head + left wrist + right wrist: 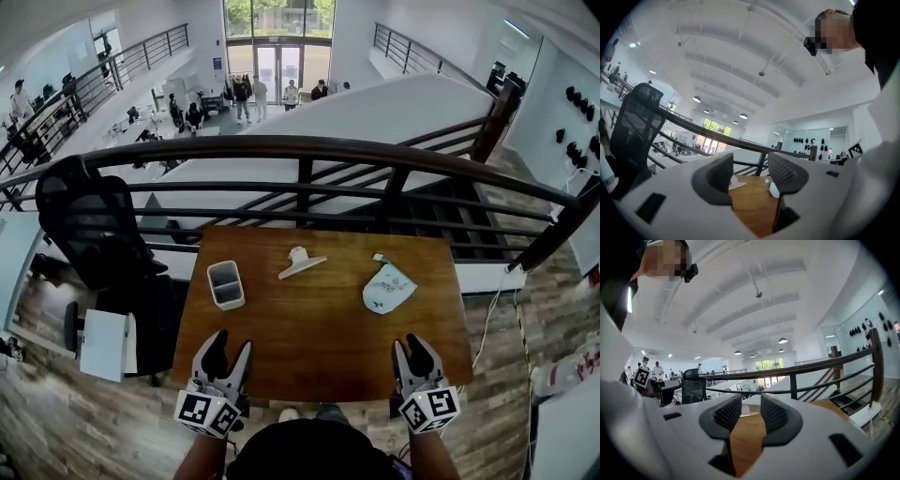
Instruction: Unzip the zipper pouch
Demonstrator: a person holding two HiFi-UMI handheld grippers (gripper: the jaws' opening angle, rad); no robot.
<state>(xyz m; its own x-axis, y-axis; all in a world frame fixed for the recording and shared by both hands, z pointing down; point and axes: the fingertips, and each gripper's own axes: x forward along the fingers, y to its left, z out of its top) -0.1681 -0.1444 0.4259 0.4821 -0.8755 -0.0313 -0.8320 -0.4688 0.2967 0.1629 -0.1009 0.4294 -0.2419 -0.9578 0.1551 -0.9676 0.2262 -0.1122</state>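
In the left gripper view, a jaw of the left tool (751, 174) hid most of the zipper pouch (773, 190); in the head view its zipper was too small to make out.

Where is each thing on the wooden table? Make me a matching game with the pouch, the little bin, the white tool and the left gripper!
Things: 1 zipper pouch; 2 small bin; 3 white tool; 4 left gripper.
Places: A far middle of the table; B near edge, jaws apart; C right side; D left side.
Pairs: 1-C, 2-D, 3-A, 4-B.
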